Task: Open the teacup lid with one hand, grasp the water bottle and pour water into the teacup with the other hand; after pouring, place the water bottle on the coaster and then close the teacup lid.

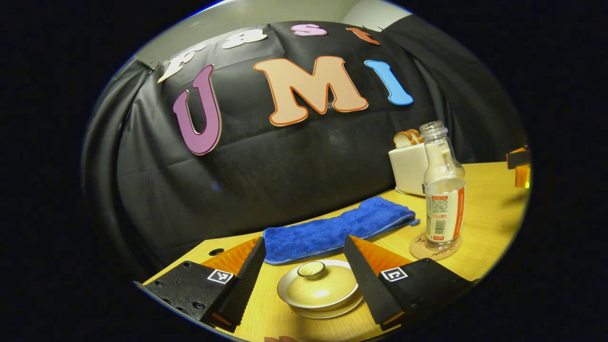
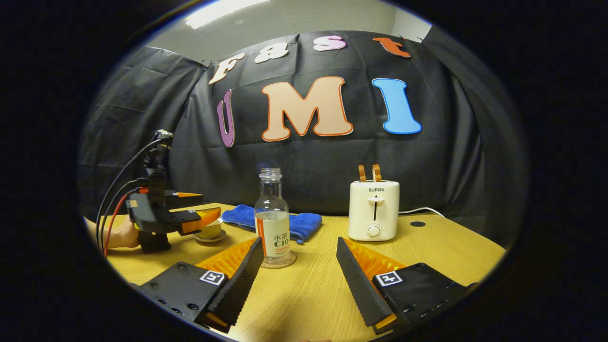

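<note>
Left gripper spread wide around lidded teacup, set for lid; right gripper open, facing water bottle.

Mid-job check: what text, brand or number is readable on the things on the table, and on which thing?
"SUPOR": on the front of the toaster, above its lever.
Water bottle label: the large characters wrap partly out of sight, and the fine print and barcode are too small to read.
Square coded tags on the left gripper and the right gripper: patterns, no words.
</note>
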Demonstrator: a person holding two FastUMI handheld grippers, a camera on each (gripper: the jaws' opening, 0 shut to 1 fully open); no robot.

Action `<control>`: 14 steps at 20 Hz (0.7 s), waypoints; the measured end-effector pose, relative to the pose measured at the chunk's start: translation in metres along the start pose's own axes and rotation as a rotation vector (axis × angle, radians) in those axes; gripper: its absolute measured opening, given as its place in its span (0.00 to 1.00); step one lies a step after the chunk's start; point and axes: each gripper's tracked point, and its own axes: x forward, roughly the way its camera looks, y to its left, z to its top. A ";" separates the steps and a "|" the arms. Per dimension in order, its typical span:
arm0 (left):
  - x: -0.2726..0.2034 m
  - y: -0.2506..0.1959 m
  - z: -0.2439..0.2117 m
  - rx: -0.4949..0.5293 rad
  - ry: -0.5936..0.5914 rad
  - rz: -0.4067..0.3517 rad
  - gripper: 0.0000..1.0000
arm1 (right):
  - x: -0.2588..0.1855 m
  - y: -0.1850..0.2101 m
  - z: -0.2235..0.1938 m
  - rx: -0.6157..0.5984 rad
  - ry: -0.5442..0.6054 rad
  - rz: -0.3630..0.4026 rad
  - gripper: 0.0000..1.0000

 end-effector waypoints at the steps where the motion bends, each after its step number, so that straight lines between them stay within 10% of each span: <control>1: -0.007 0.002 -0.002 -0.021 0.006 0.008 0.96 | 0.000 -0.003 0.001 -0.001 -0.002 -0.020 0.98; 14: -0.141 -0.015 0.001 -0.196 0.020 0.019 0.96 | -0.038 0.011 0.002 -0.003 -0.008 -0.149 0.98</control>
